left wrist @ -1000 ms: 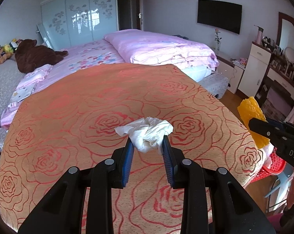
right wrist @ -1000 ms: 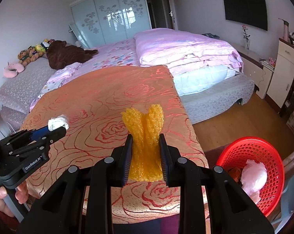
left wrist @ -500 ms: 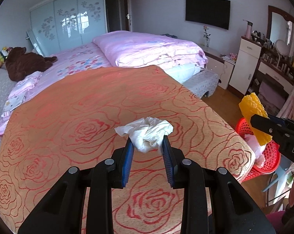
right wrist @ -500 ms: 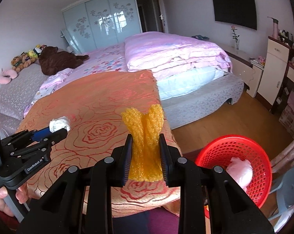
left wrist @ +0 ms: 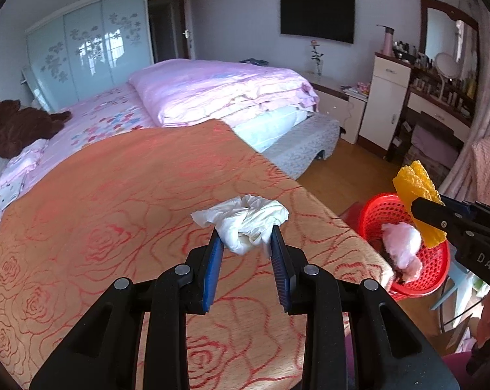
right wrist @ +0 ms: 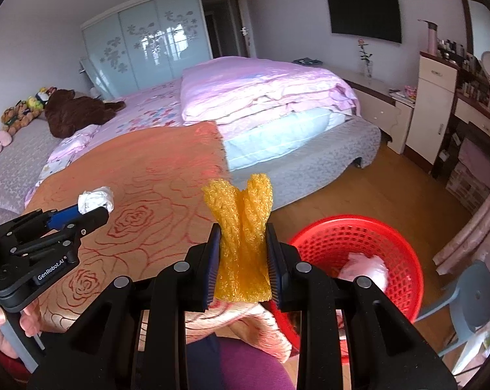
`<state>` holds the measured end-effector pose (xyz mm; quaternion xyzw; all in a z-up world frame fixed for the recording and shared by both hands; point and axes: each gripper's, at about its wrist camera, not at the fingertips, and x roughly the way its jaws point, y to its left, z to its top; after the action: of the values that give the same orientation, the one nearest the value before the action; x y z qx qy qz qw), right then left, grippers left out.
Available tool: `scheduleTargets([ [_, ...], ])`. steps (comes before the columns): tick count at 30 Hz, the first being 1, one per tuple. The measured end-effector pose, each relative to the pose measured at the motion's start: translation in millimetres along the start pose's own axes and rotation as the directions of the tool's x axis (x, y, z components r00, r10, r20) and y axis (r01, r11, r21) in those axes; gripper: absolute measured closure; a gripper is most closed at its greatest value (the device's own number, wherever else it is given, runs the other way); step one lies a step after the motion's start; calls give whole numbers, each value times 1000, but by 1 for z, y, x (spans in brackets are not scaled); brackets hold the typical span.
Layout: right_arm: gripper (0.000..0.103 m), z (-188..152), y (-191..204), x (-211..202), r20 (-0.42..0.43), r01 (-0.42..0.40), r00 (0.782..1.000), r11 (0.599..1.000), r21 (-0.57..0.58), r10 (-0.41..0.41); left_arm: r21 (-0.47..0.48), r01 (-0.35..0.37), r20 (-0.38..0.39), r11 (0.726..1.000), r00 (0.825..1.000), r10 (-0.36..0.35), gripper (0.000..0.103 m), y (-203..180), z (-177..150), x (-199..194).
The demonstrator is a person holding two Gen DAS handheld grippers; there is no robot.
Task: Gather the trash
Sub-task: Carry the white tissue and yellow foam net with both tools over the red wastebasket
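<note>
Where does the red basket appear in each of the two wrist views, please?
Left wrist view: the red basket sits at lower right, past the orange bedspread's edge, partly hidden by the right tool.
Right wrist view: the basket is at lower right, beside the yellow foam.
Shared landmark: the wall television.

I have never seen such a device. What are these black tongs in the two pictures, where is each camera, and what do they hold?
No robot is here: a person holds one hand-held clamp in each hand, and a wide-angle camera on each clamp looks forward along its two fingers. One picture comes from the left gripper, shut on a crumpled white tissue. The other comes from the right gripper, shut on a piece of yellow foam wrap. Below them lies an orange blanket with a rose pattern. Beside it on the floor stands a red basket with some pink trash already inside.
</note>
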<state>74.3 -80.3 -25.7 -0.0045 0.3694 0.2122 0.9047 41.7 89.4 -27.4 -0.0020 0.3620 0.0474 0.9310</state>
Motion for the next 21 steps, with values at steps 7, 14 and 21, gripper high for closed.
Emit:
scheduleTargets([
  [7,77,-7,-30,-8,6,56,998,997,48,-57,45,36,-1,998,999,-36,75,-27,8,4],
  [14,77,-16,-59,-17,6,108,994,989,96,-110,80,62,-5,995,998,-62,75,-51,13,5],
  [21,77,-22,-85,-25,2,147,989,977,154,-149,106,100,-32,989,995,-98,75,-75,16,15],
])
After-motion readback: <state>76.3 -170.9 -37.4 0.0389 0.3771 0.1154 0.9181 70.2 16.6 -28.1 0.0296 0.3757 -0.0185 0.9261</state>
